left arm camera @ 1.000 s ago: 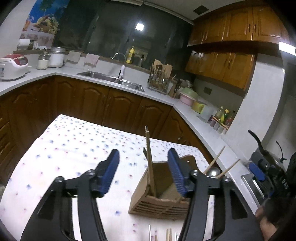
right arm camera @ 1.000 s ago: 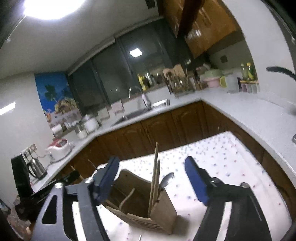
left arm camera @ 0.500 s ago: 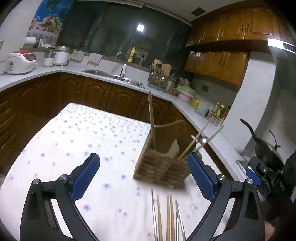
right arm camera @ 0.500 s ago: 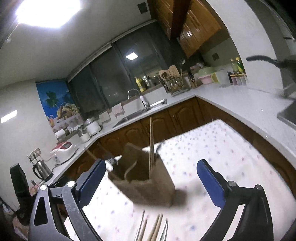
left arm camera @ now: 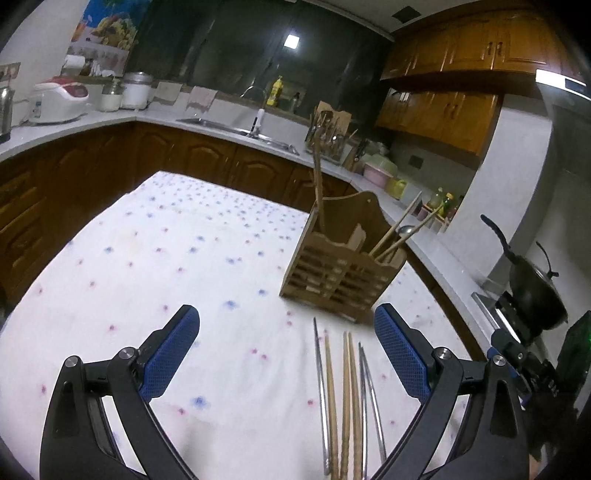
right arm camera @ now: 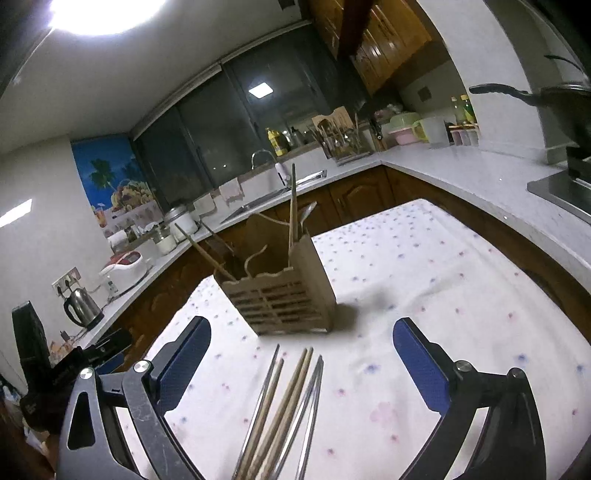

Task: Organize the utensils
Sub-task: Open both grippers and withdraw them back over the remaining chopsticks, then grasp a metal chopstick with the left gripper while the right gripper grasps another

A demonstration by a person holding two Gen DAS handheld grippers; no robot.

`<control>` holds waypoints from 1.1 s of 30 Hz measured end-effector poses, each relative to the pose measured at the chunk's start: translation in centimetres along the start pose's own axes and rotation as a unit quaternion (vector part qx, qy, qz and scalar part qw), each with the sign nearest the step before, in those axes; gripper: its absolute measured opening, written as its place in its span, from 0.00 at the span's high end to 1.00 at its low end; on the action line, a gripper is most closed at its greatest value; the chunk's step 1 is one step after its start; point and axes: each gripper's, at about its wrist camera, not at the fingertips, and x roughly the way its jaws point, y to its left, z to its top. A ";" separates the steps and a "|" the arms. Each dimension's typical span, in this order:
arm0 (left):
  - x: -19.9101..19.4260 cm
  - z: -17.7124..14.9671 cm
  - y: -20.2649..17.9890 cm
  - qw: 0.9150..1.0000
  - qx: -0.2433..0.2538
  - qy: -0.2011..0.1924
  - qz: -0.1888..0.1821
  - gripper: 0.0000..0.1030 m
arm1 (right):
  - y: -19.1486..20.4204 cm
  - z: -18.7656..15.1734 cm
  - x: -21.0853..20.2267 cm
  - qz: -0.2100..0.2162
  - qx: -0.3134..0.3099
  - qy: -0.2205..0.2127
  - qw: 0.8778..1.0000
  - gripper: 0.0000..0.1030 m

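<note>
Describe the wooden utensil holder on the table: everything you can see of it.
The wooden utensil holder stands upright on the spotted tablecloth. It looks like light wood: slatted front, scalloped rim, taller curved back panel, inner dividers. Wooden chopsticks lean out of one end compartment, one stands at the other end, and a metal spoon pokes up. Neither tool touches it.

**A dim kitchen at night**

Dark wooden cabinets (left arm camera: 458, 110) hang over a pale counter (right arm camera: 461, 166) that wraps around the room. A steel sink (left arm camera: 236, 130) sits below the black window (right arm camera: 229, 122), which mirrors a square ceiling lamp. A bright ceiling light (right arm camera: 107, 14) glares overhead. A tropical fruit poster (right arm camera: 110, 184) covers the white wall. The near surface wears a white flower-dotted cloth (left arm camera: 166, 258).
</note>
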 end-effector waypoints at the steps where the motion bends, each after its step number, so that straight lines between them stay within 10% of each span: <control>1: -0.1 -0.3 0.1 1.000 -0.001 0.003 0.002 0.05 | -0.1 -0.3 -0.1 0.000 0.001 0.002 1.000 0.03; 28: 2.4 -2.7 0.9 0.995 0.024 0.080 0.055 0.05 | -1.0 -3.3 2.8 -0.026 0.004 0.088 0.996 0.04; 33: 3.2 -3.2 1.4 0.993 0.024 0.097 0.067 0.05 | 1.4 -5.8 6.6 -0.024 -0.051 0.174 0.983 0.35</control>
